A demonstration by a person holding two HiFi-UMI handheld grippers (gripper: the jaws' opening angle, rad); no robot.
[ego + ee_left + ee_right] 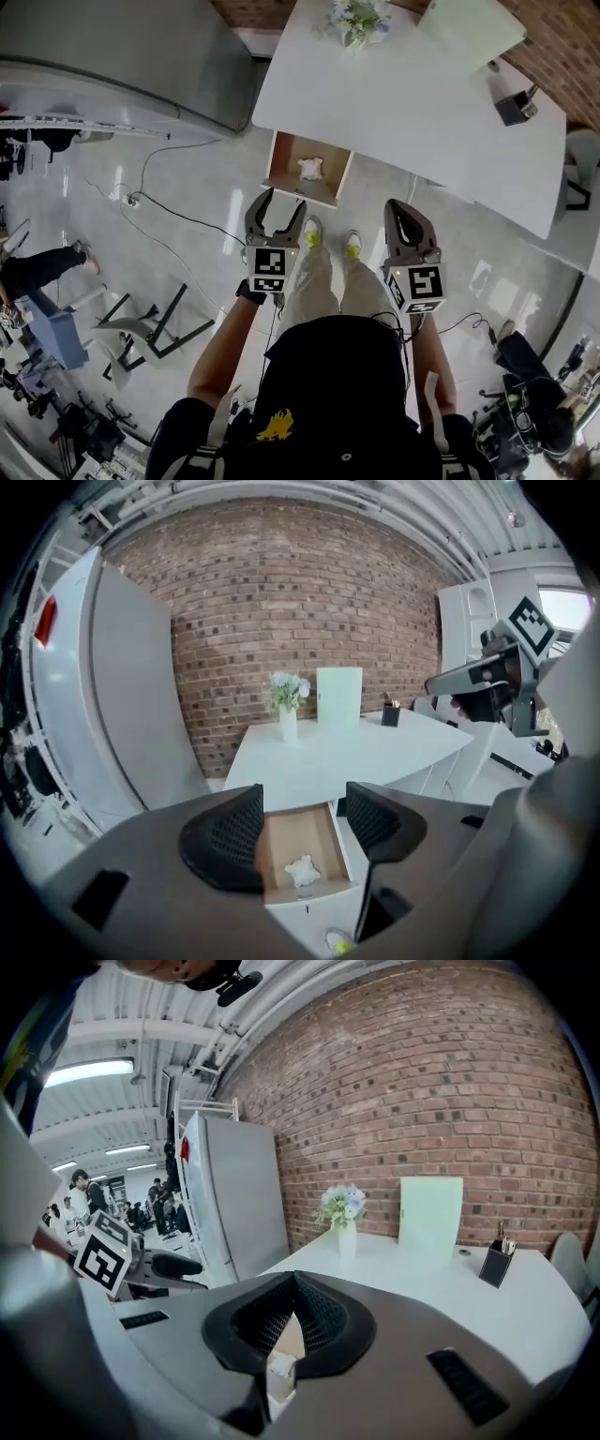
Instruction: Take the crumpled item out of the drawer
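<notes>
A white crumpled item [310, 168] lies in the open brown drawer [285, 165] that sticks out from under the white table [403, 103]. My left gripper [283, 199] hovers just short of the drawer's front, open with nothing between its fingers. In the left gripper view the crumpled item [302, 871] and the drawer [298, 836] show through the gap of the left gripper [305, 810]. My right gripper [399, 206] is held to the right of the drawer, shut and empty. Seen in its own view, the right gripper [292, 1285] has its jaw tips touching.
On the table stand a vase of flowers [356, 21], a pale green board [469, 28] and a black pen holder [515, 106]. A grey refrigerator [122, 56] is at the left. A cable [178, 217] runs over the floor; chairs [155, 328] stand at lower left.
</notes>
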